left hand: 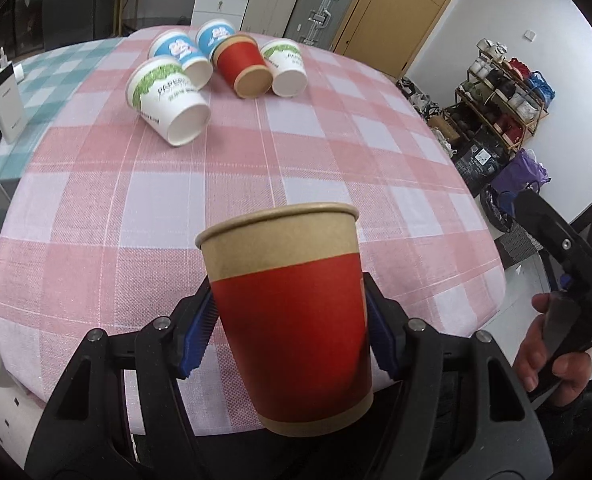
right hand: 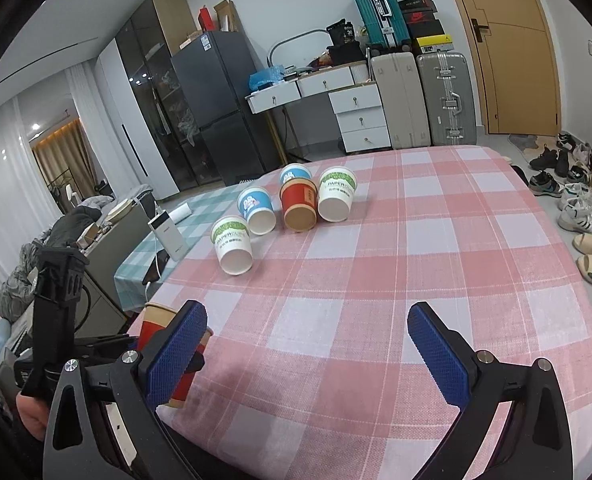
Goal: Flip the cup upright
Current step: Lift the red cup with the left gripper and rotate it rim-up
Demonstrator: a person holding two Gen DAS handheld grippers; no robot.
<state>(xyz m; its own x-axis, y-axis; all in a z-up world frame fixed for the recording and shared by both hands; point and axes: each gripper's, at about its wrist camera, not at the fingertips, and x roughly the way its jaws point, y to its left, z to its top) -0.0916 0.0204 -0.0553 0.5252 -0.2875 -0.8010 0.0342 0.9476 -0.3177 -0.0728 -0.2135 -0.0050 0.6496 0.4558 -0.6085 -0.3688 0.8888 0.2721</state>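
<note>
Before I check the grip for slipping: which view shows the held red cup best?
The left wrist view: the red cup fills the foreground, upright, rim up, clamped by the left gripper. In the right wrist view only slivers of that cup show, behind the open right gripper.

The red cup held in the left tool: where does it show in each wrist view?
Left wrist: red cup, low centre, rim up, clamped between the left tool pads.
Right wrist: same cup at the lower left, mostly hidden behind the right tool near finger; only its rim shows.
Shared landmark: the lying red cup among the far cups.
</note>
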